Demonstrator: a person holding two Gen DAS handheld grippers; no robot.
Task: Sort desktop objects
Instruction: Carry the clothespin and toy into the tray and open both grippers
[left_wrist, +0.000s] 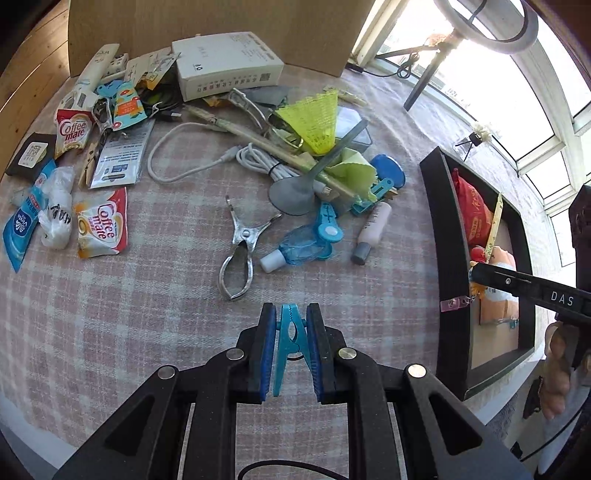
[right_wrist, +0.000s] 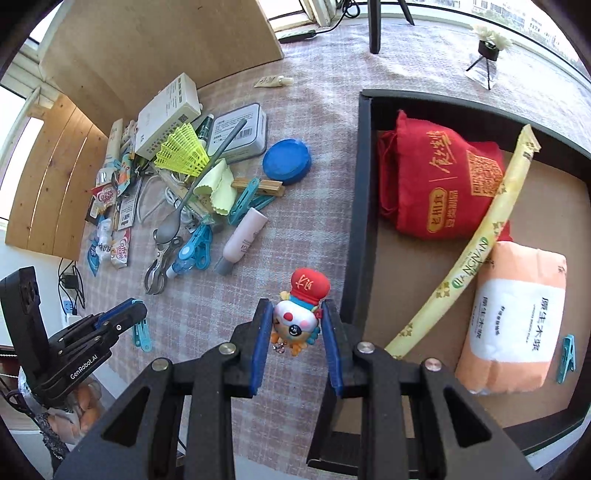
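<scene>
My left gripper (left_wrist: 291, 325) is clenched on a teal clothespin (left_wrist: 291, 343), held off the checked tablecloth (left_wrist: 147, 314) just short of the clutter. My right gripper (right_wrist: 295, 328) is clamped on a small cartoon keychain figure with a red hat (right_wrist: 301, 314), held beside the left wall of the black tray (right_wrist: 356, 221) but not yet over it.

Judging from what lies where, I am early in the sort. The tray holds only a few things: a red drawstring bag (right_wrist: 439, 184), a long yellow sachet (right_wrist: 484, 243) leaning across it, an orange tissue pack (right_wrist: 513, 317), and one teal clothespin (right_wrist: 567, 356) near the tray's right side. So the two pieces in my fingers look like the next to go in.

Most of the work is left. The pile on the cloth remains thick: a white carton (left_wrist: 225, 62), a yellow shuttlecock (left_wrist: 314, 118), a coiled white cable (left_wrist: 255, 158), a grey spoon (left_wrist: 295, 192), a metal clip (left_wrist: 238, 254), a small blue spray bottle (left_wrist: 295, 249), a pink tube (left_wrist: 373, 229), a blue round lid (right_wrist: 287, 161), a metal tin (right_wrist: 240, 133), two Coffee mate sachets (left_wrist: 103, 225), and more teal pegs (right_wrist: 247, 203) tangled in the heap. Whether things go anywhere but the tray, I cannot tell.
</scene>
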